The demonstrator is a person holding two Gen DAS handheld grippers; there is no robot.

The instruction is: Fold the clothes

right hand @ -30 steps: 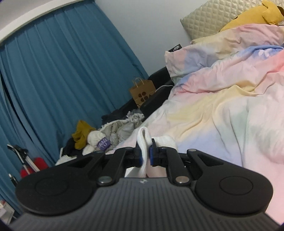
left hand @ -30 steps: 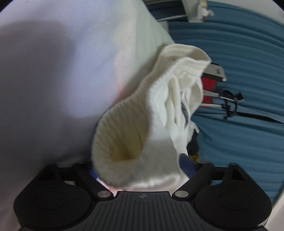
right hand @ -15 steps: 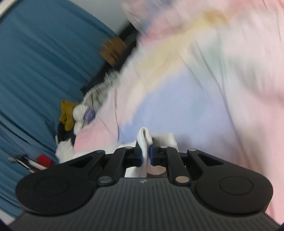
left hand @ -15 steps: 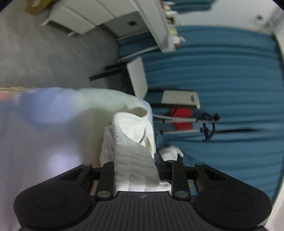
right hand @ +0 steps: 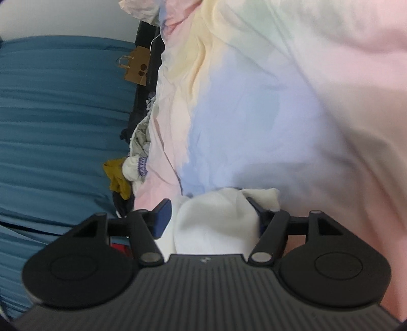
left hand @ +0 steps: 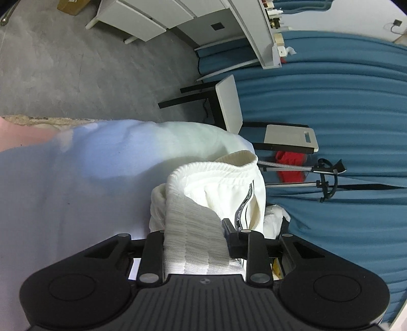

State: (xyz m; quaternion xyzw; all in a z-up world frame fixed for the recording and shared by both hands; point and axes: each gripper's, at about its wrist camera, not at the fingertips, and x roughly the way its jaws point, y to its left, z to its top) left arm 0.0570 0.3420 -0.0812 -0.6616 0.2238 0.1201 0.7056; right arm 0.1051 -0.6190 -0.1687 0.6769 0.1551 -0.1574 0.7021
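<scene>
The left tool [left hand: 194, 230] grips a thick ribbed band of a white garment [left hand: 218, 188] between its two fingers, the knit bunched and packed into the gap, while the rest of the cloth rises ahead of it in a rolled mound with an elastic waistband and a black-and-white lettered stripe down one side. The garment sits at the edge of a bed covered by a pastel duvet [left hand: 76, 178], blue-white here and shading to pink toward the far left. Beyond the bed's edge lie a grey floor [left hand: 63, 63], white drawer units [left hand: 152, 17], a white-topped side table on black legs [left hand: 229, 101], a red object [left hand: 290, 163] and a metal stand [left hand: 325, 178] against blue curtains [left hand: 343, 101]. The right tool [right hand: 212, 215] stands wide, its blue-padded fingers [right hand: 161, 216] spread on either side of a soft lump of the white garment [right hand: 216, 224], which rests between them on the duvet [right hand: 267, 114]; whether the pads touch the cloth cannot be told. From this view the duvet runs in bands of pink, yellow, blue and white, and past the bed's side a heap of loose clothes [right hand: 132, 157], including a mustard-yellow piece [right hand: 118, 180], lies beside a brown paper bag [right hand: 134, 66] before the same blue curtains [right hand: 58, 114].
</scene>
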